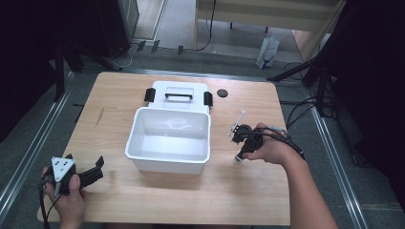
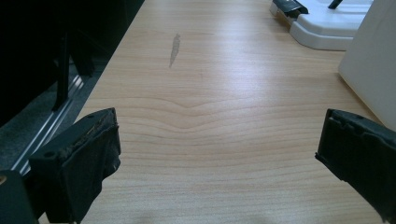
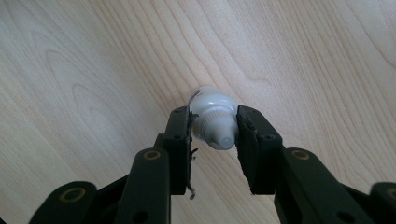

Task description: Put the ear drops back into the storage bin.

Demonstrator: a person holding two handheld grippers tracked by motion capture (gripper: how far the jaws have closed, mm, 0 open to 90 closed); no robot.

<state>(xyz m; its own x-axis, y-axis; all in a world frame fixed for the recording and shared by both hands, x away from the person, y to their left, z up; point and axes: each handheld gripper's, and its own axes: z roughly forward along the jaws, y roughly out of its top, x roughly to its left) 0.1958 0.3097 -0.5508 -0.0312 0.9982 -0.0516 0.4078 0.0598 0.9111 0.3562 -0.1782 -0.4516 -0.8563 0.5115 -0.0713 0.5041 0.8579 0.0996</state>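
Right, right gripper (image 3: 213, 128) clamped on the bottle (image 3: 212, 122), upright on the table just right of the bin (image 1: 169, 138); left gripper (image 1: 76, 174) open, idle, far side of bin

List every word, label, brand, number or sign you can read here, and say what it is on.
None can be read.
Small white bottle between the right gripper pads: no lettering visible on it.
White bin and its lid: plain.
White bag on the floor: any markings too small to read.
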